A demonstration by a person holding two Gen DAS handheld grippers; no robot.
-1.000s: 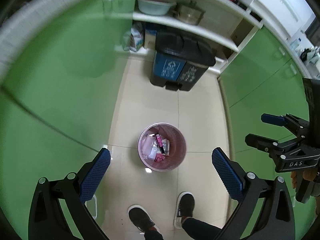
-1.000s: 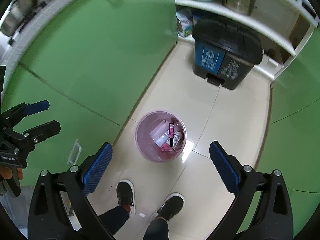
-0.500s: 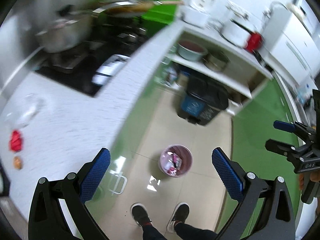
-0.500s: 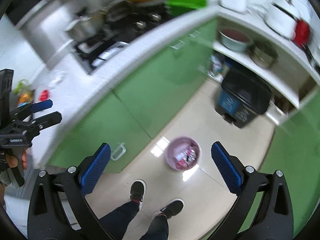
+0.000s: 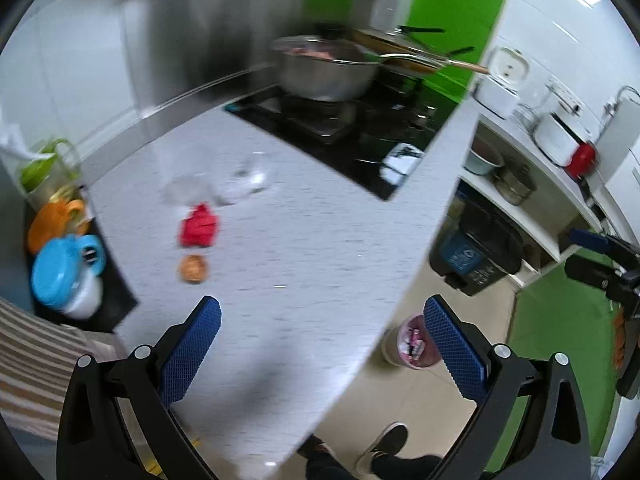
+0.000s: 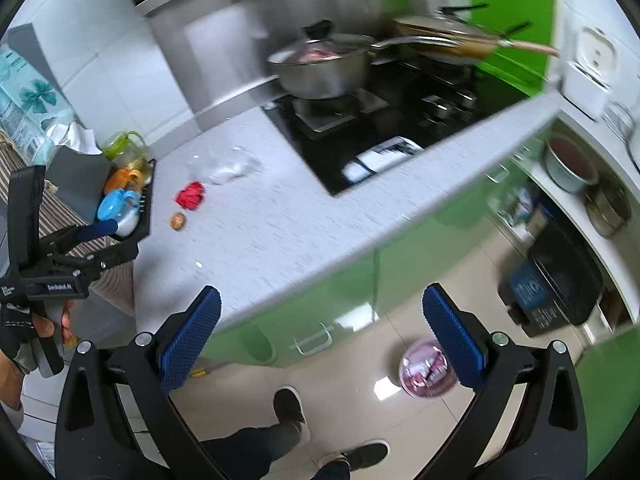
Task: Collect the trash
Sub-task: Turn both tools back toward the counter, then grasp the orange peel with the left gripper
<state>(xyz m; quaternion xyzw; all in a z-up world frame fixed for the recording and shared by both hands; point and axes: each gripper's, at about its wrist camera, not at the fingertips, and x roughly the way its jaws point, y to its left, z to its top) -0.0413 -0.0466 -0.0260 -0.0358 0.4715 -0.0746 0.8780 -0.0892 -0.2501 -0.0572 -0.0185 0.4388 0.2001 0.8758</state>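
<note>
Trash lies on the grey countertop (image 5: 304,248): a red crumpled wrapper (image 5: 199,226) (image 6: 190,195), a small orange-brown piece (image 5: 193,268) (image 6: 178,221) and clear crumpled plastic (image 5: 224,184) (image 6: 234,166). On the floor stands a pink bin (image 5: 412,344) (image 6: 426,368) holding pink and white scraps. My left gripper (image 5: 320,354) hangs open over the counter's near edge, nothing between its blue pads. My right gripper (image 6: 320,350) is open too, above the green cabinet front and the floor. Each gripper shows at the edge of the other's view.
A black hob with a steel pot (image 5: 326,72) and a pan (image 6: 448,44) sits at the counter's back. A black rack with cups (image 5: 64,264) stands at the left. A black and blue pedal bin (image 6: 556,280) is by the shelves. A person's shoes (image 6: 292,408) are on the tiled floor.
Both views have swung up from the floor and the pink bin to the countertop; the wrapper, the orange-brown piece and the plastic are now in plain view. Both grippers stayed open.
</note>
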